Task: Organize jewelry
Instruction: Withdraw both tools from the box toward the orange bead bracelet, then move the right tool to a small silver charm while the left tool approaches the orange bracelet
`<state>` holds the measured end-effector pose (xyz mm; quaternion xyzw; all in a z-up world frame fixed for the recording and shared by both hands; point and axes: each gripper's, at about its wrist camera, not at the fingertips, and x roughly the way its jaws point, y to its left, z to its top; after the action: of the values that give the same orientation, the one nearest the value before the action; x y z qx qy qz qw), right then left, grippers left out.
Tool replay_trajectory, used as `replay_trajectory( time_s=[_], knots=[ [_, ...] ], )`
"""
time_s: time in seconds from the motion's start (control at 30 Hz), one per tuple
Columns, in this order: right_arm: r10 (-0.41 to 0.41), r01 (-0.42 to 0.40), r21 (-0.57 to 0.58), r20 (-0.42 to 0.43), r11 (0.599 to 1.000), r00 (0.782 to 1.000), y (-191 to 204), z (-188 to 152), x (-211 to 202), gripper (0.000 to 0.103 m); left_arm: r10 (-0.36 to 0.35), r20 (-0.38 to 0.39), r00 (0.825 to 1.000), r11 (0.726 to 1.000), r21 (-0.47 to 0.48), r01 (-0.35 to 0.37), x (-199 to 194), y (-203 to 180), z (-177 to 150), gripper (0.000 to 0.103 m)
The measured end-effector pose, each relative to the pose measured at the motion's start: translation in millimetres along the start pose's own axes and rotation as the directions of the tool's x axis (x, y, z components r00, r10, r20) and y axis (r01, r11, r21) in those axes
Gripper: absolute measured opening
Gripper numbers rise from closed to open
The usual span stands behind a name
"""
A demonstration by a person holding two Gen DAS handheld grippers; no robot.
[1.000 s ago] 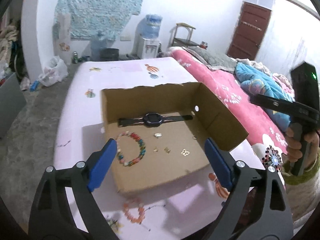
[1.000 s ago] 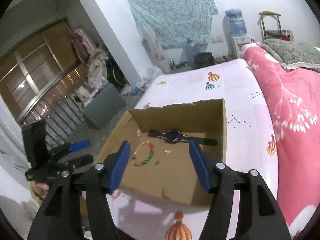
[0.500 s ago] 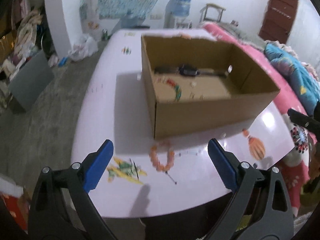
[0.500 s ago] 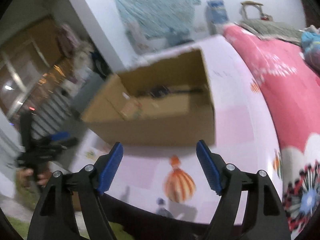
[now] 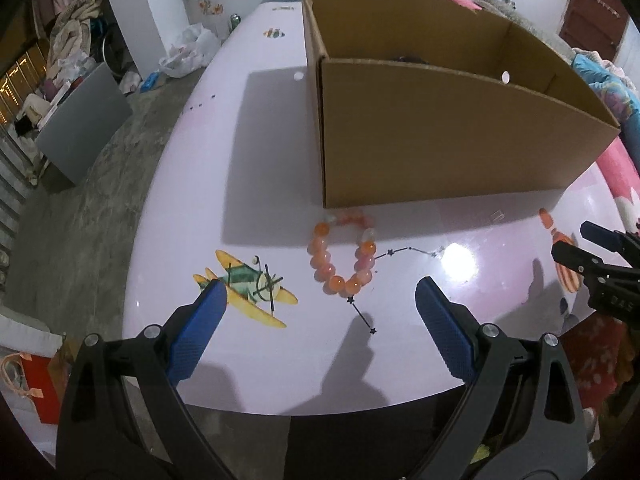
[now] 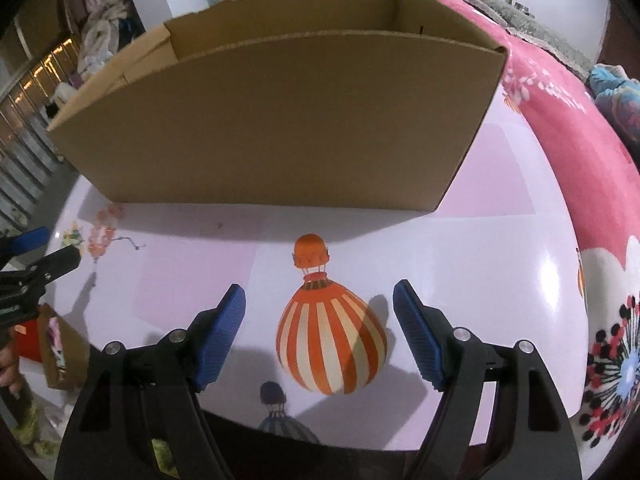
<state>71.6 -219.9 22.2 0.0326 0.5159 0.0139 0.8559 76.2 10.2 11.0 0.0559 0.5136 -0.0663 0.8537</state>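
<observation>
An orange bead bracelet (image 5: 343,254) lies on the pink table just in front of the cardboard box (image 5: 440,148). My left gripper (image 5: 320,294) hovers open low over the table, the bracelet a little beyond its blue fingertips. From the right wrist view the bracelet (image 6: 105,230) shows small at far left, near the box (image 6: 280,120) corner. My right gripper (image 6: 319,296) is open and empty above a printed hot-air balloon, in front of the box wall. The box's inside is mostly hidden; only a dark bit shows above its near wall.
The table's (image 5: 248,200) rounded front edge runs just below both grippers. A pink flowered bedspread (image 6: 568,128) lies to the right. The floor with a grey panel (image 5: 80,124) and clutter lies to the left. The other gripper (image 5: 600,264) shows at the right edge.
Both grippers have dropped from above the box to low over the table in front of it. The box's contents have gone out of sight behind its near wall. The right jaws have widened.
</observation>
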Motion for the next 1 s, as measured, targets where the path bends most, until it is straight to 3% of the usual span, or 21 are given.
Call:
replay_trajectory(
  time_s=[0.07,0.1,0.13,0.33,0.87,1.0],
  knots=[
    [-0.018,0.018,-0.003,-0.013,1.0,1.0,1,0,6,0.074,0.006,-0.007,1.0,1.0,0.0,-0.006,3,-1,1,0.092],
    [-0.027,0.027,-0.006,-0.016,1.0,1.0,1,1,8,0.077,0.007,-0.011,1.0,1.0,0.0,-0.007,4,-1,1,0.092],
    [-0.041,0.041,-0.013,-0.008,0.999,0.999,3,0,8,0.086,0.008,-0.013,1.0,1.0,0.001,-0.008,5,-1,1,0.092],
    [-0.071,0.071,-0.011,-0.017,0.997,0.997,5,1,17,0.095,0.013,-0.025,1.0,1.0,0.004,-0.013,10,0,3,0.092],
    [-0.043,0.044,-0.048,0.024,0.998,0.999,7,-18,9,0.096,-0.012,-0.055,0.998,1.0,-0.018,0.011,30,13,-4,0.092],
    [0.042,-0.043,0.018,0.071,0.999,0.997,7,-12,-2,0.096,-0.013,-0.049,0.999,1.0,-0.014,0.012,32,13,-5,0.095]
  ],
)
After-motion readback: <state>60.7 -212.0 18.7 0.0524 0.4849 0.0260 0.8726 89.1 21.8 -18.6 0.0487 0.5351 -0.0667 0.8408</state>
